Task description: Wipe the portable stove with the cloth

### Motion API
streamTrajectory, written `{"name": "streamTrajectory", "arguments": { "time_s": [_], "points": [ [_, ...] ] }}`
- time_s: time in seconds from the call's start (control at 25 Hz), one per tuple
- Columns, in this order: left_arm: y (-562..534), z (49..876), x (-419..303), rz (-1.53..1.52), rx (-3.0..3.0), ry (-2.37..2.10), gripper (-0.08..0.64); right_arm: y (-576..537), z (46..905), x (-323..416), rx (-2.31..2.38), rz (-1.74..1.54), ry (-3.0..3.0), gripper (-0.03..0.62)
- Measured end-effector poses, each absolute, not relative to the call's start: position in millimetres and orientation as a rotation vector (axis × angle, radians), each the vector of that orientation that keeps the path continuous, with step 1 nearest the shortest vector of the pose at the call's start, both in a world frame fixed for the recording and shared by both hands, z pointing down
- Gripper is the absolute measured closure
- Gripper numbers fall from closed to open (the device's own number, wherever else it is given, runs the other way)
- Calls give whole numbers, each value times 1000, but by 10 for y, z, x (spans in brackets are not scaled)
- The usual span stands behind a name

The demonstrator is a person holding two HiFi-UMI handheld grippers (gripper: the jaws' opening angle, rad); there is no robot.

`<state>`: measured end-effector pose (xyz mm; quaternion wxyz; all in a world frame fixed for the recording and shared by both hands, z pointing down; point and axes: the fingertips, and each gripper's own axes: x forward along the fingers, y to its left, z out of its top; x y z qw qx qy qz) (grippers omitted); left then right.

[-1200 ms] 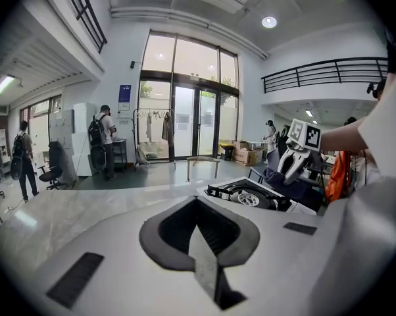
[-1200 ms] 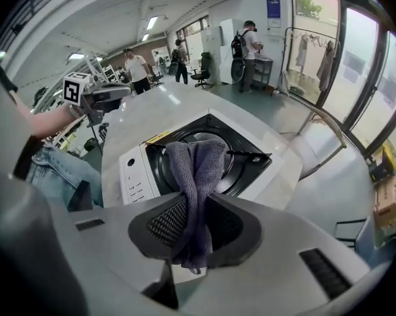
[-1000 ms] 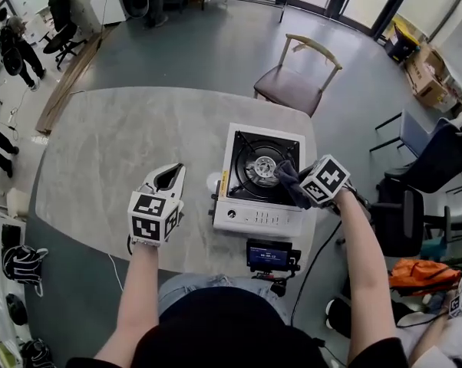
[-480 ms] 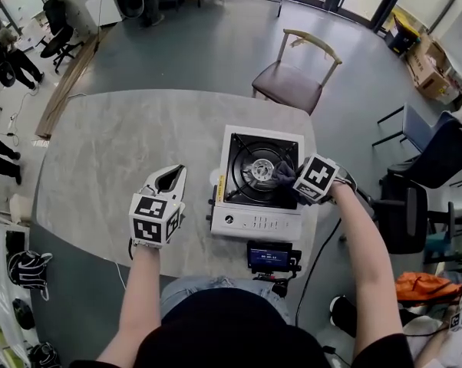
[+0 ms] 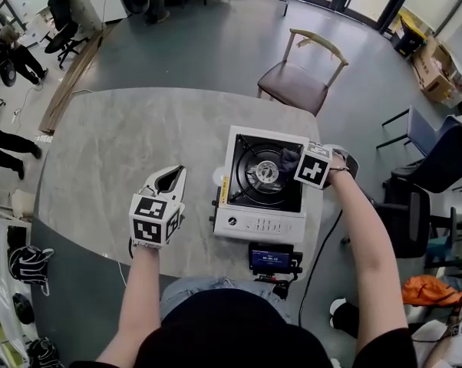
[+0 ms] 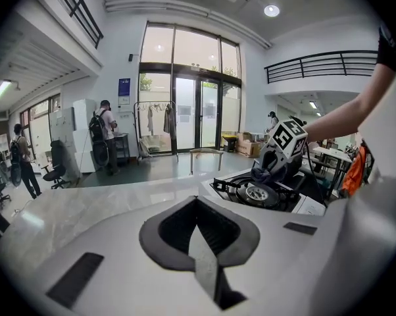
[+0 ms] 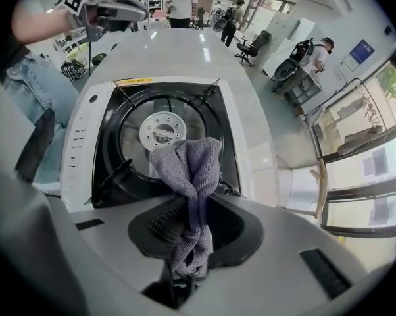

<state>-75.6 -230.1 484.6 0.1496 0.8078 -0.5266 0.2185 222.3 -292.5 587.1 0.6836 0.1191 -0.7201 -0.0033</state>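
The white portable stove with a black burner well sits on the grey table's right side; its burner is a pale disc. My right gripper hovers over the stove's right rear part, shut on a grey-purple cloth that hangs bunched over the burner well's edge. My left gripper rests above the table left of the stove, jaws shut and empty. From the left gripper view, the stove and the cloth show at right.
A phone on a mount sits at the table's near edge below the stove. A wooden chair stands beyond the table's far edge. Dark chairs stand at right. A person walks at far left.
My right gripper has carried the cloth from the stove's front right toward its rear right. The left gripper has stayed put.
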Motion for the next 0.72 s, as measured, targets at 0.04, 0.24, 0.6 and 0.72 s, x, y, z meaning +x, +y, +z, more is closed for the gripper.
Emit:
{"name": "streamTrajectory", "arguments": {
  "time_s": [0.04, 0.24, 0.6, 0.72],
  "points": [
    [-2302, 4845, -759, 629, 2321, -1514, 549, -2965, 5870, 2218, 264, -39, -1610, 497],
    [-2320, 4815, -743, 623, 2324, -1509, 549, -3056, 5837, 2212, 258, -165, -1606, 494],
    [-2331, 4824, -746, 602, 2325, -1511, 549, -3283, 5351, 2252, 417, 84, -1745, 500],
    [-2323, 4838, -735, 598, 2325, -1507, 549, -3492, 5137, 2208, 547, 192, -1830, 500]
  ]
}}
